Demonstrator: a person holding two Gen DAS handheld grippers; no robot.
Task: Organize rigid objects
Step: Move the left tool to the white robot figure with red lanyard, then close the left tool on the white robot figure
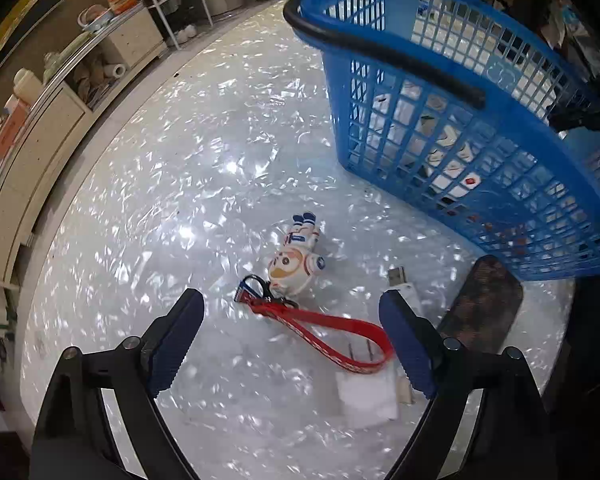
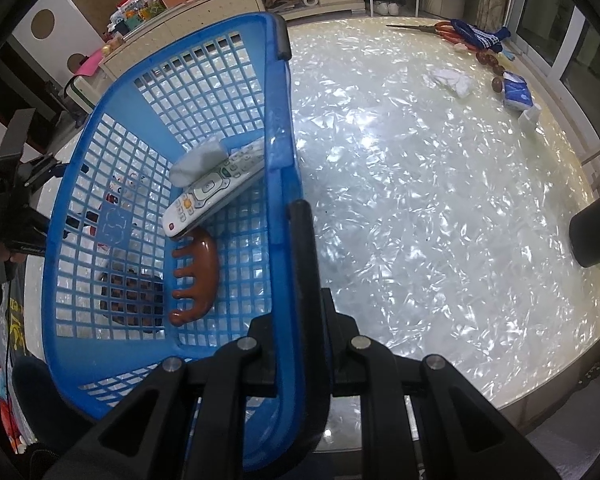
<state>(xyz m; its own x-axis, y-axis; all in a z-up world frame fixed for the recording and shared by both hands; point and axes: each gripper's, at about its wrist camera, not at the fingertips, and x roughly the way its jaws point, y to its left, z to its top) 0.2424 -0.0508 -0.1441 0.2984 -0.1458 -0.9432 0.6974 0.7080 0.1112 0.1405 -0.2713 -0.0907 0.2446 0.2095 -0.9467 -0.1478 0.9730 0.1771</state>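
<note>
Astronaut keychain [image 1: 296,258] flat on table, red strap [image 1: 332,336]; blue basket [image 1: 460,120] tilted nearby.

The left claw [image 1: 292,340] has black arms with round silver screws and ribbed dark-blue pads [image 1: 172,344]. The right claw [image 2: 296,344] has the same black arms and silver screws.

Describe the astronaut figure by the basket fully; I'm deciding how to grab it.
The astronaut figure is a small, hard-looking white toy with blue boots and patches and an orange-tinted visor. It lies flat on the glossy table, head toward the camera, feet toward the blue basket, apart from it. A metal clip at its head joins a red strap that loops away. The left gripper hangs open above, touching nothing.
</note>
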